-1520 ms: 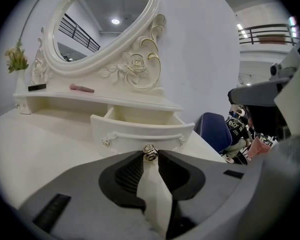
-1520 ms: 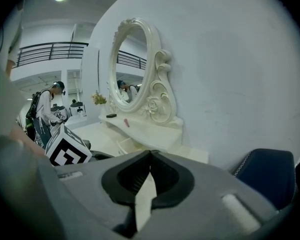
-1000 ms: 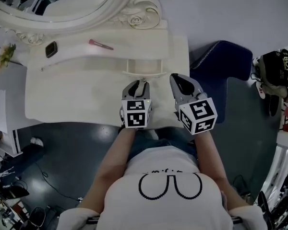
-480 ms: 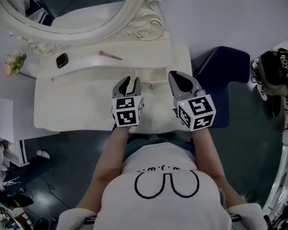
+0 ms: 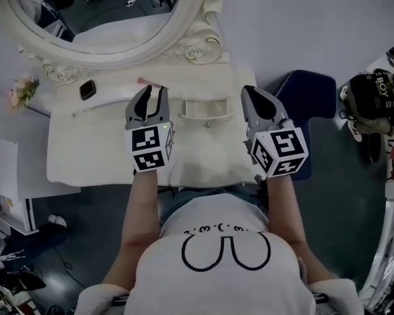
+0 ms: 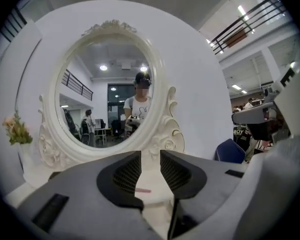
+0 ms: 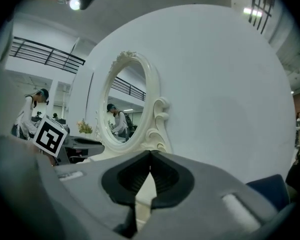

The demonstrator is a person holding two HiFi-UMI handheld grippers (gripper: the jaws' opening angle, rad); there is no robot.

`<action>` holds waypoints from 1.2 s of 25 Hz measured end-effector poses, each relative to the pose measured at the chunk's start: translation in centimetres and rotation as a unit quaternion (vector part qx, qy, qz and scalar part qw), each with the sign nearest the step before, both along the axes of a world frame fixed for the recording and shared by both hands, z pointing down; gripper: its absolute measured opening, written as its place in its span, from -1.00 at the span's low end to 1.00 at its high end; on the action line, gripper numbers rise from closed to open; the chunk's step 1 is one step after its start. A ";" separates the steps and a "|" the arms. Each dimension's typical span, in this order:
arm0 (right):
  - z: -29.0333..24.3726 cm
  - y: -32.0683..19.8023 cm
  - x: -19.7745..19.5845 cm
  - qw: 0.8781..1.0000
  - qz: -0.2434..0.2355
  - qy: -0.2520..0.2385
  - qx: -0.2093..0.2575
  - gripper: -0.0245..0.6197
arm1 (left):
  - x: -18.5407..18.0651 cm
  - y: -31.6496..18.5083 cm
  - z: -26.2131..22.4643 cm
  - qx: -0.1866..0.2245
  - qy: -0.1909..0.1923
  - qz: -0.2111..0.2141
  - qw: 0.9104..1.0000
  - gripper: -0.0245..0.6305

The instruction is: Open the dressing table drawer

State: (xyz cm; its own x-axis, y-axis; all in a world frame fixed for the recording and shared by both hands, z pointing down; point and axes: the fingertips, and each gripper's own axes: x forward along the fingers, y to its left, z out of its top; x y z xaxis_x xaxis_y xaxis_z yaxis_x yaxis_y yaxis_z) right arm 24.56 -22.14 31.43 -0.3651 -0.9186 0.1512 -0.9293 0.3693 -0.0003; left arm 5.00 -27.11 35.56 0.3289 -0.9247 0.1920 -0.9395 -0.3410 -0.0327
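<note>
Looking down on the dressing table drawer (image 5: 207, 108), set in the low shelf at the back of the white counter (image 5: 85, 149), below the oval mirror (image 5: 184, 25). Running its long axis left to right across the head view, pointing its small knob toward the person, showing a shallow pale inside from above.

Holding the left hand-held gripper (image 5: 153, 94) above the counter just left of the drawer, jaws narrowly apart with nothing between them, only a pink hair clip (image 5: 146, 81) lying on the shelf beyond. Holding the right hand-held gripper (image 5: 253, 97) just right of the drawer, jaw tips pressed together, gripping nothing.

Leaving a small dark gadget (image 5: 87, 89) and a flower sprig (image 5: 23, 92) farther left, well apart from the drawer.
</note>
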 end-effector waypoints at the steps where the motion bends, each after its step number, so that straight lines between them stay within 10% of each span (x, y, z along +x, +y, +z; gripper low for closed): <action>1: -0.9 0.1 0.1 1.000 0.001 0.007 0.014 -0.91 | -0.1 -0.1 -1.2 0.018 -0.003 0.003 1.000 -0.57; 10: -7.1 0.5 0.3 0.994 0.006 0.037 0.101 -0.91 | -0.3 0.1 -8.7 0.120 0.006 0.023 0.992 -0.93; 30: -8.8 0.4 2.0 0.989 0.044 0.059 0.126 -0.92 | 0.0 0.1 -12.3 0.162 0.015 0.047 0.986 -0.93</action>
